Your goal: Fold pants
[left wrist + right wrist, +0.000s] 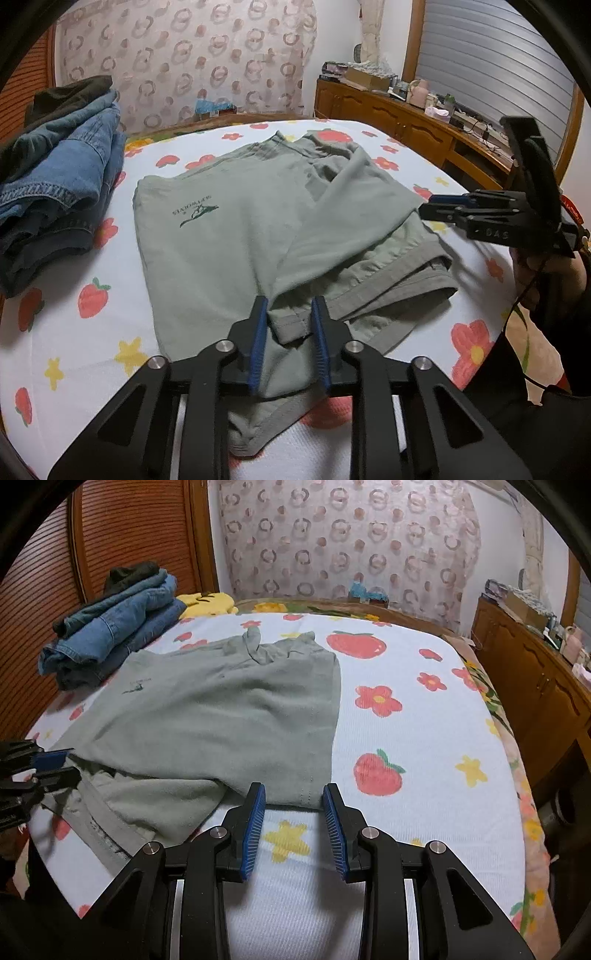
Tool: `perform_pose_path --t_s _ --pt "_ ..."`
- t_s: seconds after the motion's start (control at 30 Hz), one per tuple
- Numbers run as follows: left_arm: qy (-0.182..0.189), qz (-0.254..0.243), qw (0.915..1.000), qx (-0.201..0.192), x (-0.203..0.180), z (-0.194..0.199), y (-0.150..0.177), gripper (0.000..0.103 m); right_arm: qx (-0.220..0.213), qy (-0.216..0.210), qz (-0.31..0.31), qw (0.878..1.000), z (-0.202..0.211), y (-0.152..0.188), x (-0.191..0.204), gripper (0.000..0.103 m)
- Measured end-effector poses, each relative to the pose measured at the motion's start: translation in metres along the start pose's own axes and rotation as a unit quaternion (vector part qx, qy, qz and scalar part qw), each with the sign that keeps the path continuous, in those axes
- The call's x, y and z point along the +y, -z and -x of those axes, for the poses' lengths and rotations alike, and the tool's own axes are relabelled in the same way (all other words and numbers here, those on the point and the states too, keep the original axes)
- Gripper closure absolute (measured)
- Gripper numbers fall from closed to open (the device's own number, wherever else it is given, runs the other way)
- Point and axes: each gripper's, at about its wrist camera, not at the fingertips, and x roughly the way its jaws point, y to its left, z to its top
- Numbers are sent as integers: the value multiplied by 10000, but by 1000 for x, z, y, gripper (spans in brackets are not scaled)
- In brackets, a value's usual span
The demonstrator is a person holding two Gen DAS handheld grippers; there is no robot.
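Note:
Sage-green pants (229, 240) with a dark printed logo lie partly folded on the bed; they also show in the right wrist view (221, 716). My left gripper (290, 314) is open, with a folded hem corner of the pants lying loose between its blue pads. It also shows at the left edge of the right wrist view (61, 766). My right gripper (293, 801) is open and empty, just in front of the pants' near edge. It shows in the left wrist view (439, 208), raised over the right side of the pants.
A stack of folded jeans and dark clothes (55, 177) sits at the bed's left side. The bedsheet (406, 720) is white with fruit and flower prints. A wooden dresser (406, 122) with clutter stands to the right.

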Motion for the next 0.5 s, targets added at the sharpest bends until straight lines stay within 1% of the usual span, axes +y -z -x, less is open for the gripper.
perform_pose_path --t_s 0.1,0.23,0.27,0.3,0.33,0.43,0.5 --pt "40 0 10000 -66 0 4 -2 85 38 45 -15 10000 -2 -1 1 69" --pt "15 -25 9999 -147 0 10 -5 86 51 44 -72 10000 -2 0 -2 69" --pt "15 -21 9999 -168 0 11 -6 86 53 55 -63 10000 -1 0 -2 71" --pt "2 -28 9998 -181 0 12 -6 86 50 65 -47 10000 -1 0 -1 77" --pt "-12 -36 9998 -185 0 12 -7 86 42 59 -28 10000 -1 0 -2 90" --pt "-6 5 9999 -166 2 11 -8 85 13 -55 28 10000 1 1 -1 98" --pt "26 -13 9999 -109 2 8 -8 84 -105 -44 10 9999 6 1 -2 99"
